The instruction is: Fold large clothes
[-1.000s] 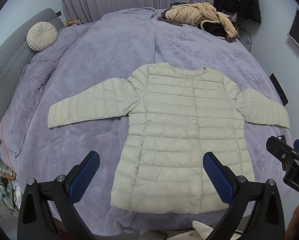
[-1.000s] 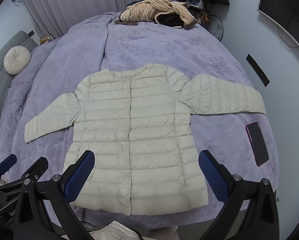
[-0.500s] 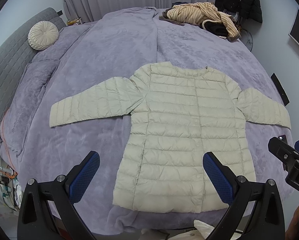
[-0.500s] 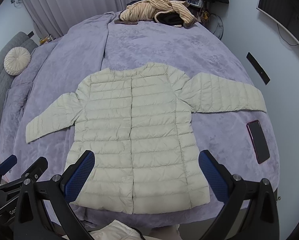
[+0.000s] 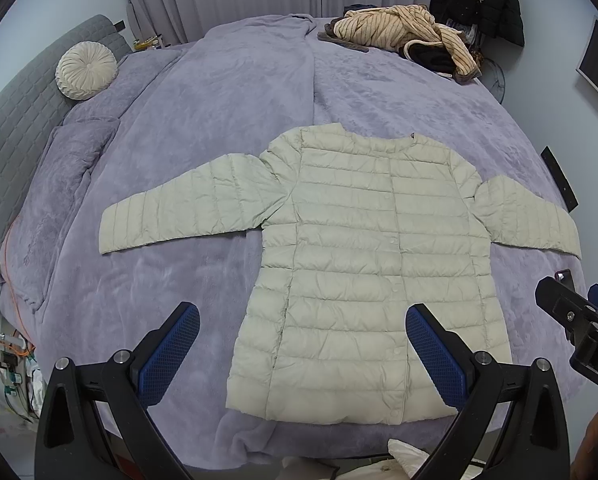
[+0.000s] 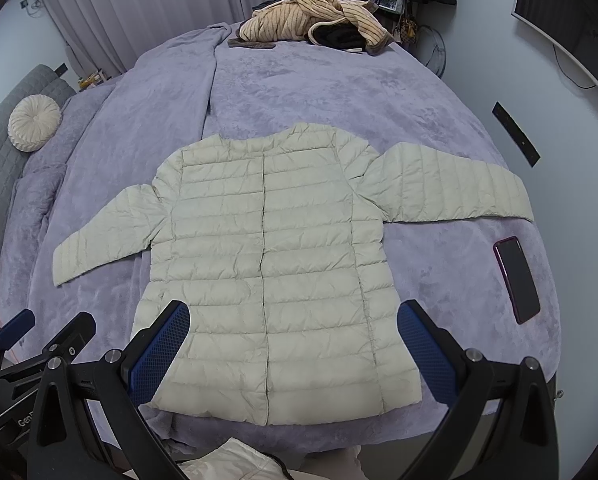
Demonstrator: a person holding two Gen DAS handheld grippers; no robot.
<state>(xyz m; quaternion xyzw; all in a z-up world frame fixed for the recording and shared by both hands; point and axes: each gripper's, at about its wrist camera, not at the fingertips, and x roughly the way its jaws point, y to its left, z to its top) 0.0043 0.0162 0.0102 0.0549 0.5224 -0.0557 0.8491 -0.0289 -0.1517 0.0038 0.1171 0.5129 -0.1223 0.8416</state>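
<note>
A pale cream quilted puffer jacket (image 5: 363, 264) lies flat and face up on the purple bedspread (image 5: 219, 120), both sleeves spread out sideways, front closed. It also shows in the right wrist view (image 6: 267, 264). My left gripper (image 5: 303, 352) is open and empty, held above the jacket's lower left hem. My right gripper (image 6: 293, 352) is open and empty, held above the jacket's hem. Neither touches the jacket.
A heap of striped and dark clothes (image 5: 407, 40) lies at the bed's far edge. A round cream cushion (image 5: 86, 70) sits at the far left by the grey headboard. A phone (image 6: 517, 278) lies on the bed right of the jacket. White fabric (image 6: 235, 464) lies below the near bed edge.
Both views have shifted slightly, so the jacket sits a little lower and closer in the frames. The jacket itself has not moved and both grippers stay open.
</note>
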